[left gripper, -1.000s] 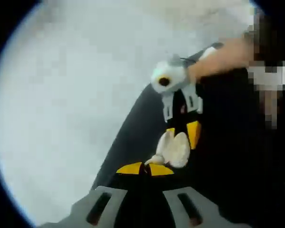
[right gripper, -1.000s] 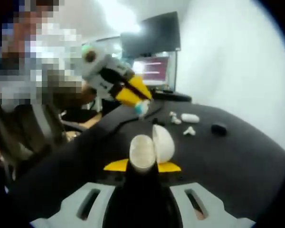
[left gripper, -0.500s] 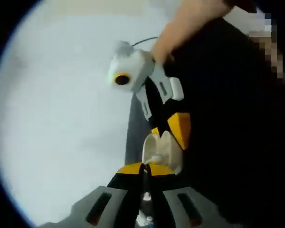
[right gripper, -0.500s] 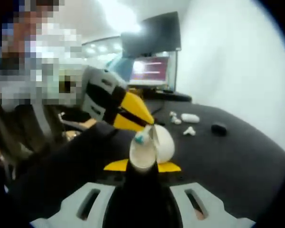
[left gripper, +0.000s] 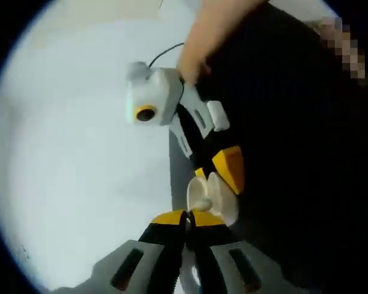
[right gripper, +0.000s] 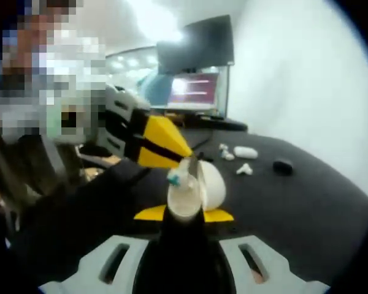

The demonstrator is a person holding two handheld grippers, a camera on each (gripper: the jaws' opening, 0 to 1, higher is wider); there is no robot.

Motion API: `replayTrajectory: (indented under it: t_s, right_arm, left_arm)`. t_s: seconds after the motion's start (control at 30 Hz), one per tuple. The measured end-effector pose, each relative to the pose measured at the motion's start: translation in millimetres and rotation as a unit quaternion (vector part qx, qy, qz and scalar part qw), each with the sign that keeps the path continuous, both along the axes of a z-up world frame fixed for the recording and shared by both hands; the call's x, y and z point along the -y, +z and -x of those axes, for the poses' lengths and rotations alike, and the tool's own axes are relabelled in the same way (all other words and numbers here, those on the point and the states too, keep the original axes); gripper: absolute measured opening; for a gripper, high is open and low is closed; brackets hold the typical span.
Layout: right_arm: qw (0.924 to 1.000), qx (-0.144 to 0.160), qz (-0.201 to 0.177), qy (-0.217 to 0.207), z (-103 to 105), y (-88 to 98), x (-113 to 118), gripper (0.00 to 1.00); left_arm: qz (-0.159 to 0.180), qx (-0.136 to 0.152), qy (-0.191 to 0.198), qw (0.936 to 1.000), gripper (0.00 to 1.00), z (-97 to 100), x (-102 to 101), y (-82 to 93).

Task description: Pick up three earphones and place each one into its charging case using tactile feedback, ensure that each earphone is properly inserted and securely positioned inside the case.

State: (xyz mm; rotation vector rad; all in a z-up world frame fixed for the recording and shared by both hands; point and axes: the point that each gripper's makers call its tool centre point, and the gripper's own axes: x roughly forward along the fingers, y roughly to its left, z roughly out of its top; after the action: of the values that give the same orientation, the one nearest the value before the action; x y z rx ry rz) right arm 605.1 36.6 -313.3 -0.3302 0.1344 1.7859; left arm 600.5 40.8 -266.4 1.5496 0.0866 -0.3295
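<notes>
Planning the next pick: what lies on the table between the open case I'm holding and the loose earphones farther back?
Bare black table, in the right gripper view, from the case to the earphones.

Black table (right gripper: 306,202), white case (right gripper: 245,151) with loose white earphones (right gripper: 244,168) beside it at the far side, small dark object (right gripper: 283,165) near them

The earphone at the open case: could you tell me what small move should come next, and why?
Probably ease the left gripper a little further down, then release. Its fingers hold the earphone right at the mouth of the open charging case, which the right gripper holds; the earphone does not look fully seated yet.
</notes>
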Motion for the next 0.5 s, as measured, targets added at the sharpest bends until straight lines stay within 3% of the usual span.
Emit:
replayTrajectory:
  t_s: [0.5]
  right_arm:
    - [1.0000,-0.001,0.001,-0.001,0,0.3,-1,0.21]
  left_arm:
    - [0.005,-0.031,0.029,0.9991,0.02,-3.6,-6,-11.5]
